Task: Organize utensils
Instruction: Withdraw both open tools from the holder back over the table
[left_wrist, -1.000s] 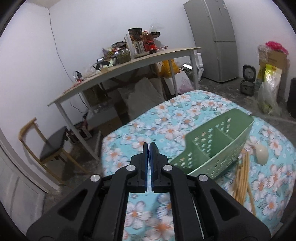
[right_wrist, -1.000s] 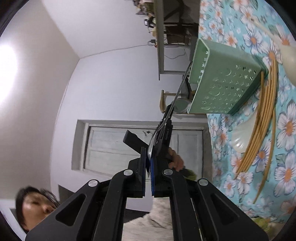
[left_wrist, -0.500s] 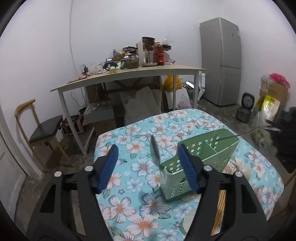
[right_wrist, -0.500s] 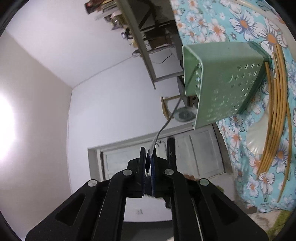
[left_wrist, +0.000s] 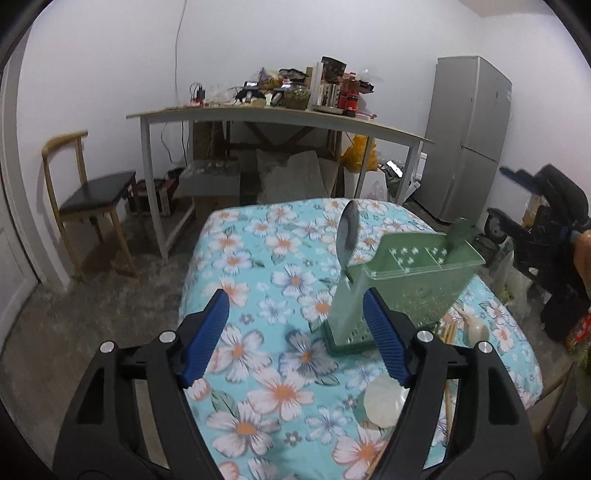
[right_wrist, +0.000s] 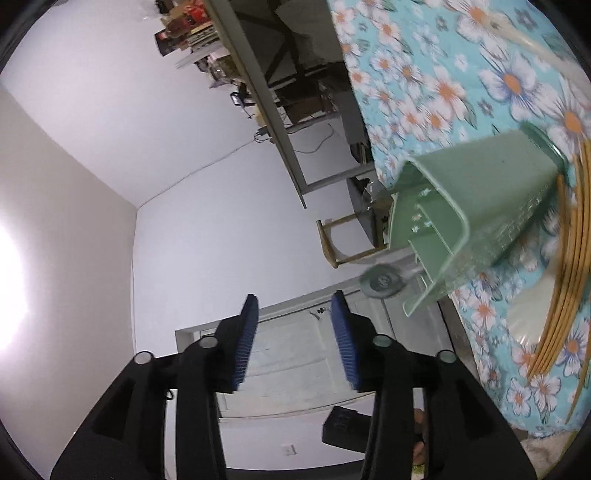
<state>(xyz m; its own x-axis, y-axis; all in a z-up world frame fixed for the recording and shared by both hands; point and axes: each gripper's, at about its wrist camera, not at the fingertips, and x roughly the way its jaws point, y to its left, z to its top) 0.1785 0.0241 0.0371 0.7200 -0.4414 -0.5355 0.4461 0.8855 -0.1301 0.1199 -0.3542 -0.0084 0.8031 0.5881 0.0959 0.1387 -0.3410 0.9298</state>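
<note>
A green perforated utensil holder (left_wrist: 402, 291) stands on the floral tablecloth (left_wrist: 266, 288); it also shows in the right wrist view (right_wrist: 476, 218). A metal spoon (left_wrist: 347, 230) stands in it, bowl end up; the right wrist view shows its bowl (right_wrist: 382, 282) sticking out. My left gripper (left_wrist: 295, 339) is open and empty, just in front of the holder. My right gripper (right_wrist: 293, 341) is open and empty, away from the holder. Wooden chopsticks (right_wrist: 569, 277) lie beside the holder, with white ceramic spoons (left_wrist: 384, 400) near them.
A long cluttered table (left_wrist: 280, 118) stands behind, with a wooden chair (left_wrist: 88, 195) at the left and a grey fridge (left_wrist: 465, 136) at the right. The other gripper (left_wrist: 543, 236) shows at the right edge of the left wrist view.
My right gripper opened and let go of the metal spoon, which now stands in the holder. My left gripper opened and drew back; the holder went from tilted to upright.
</note>
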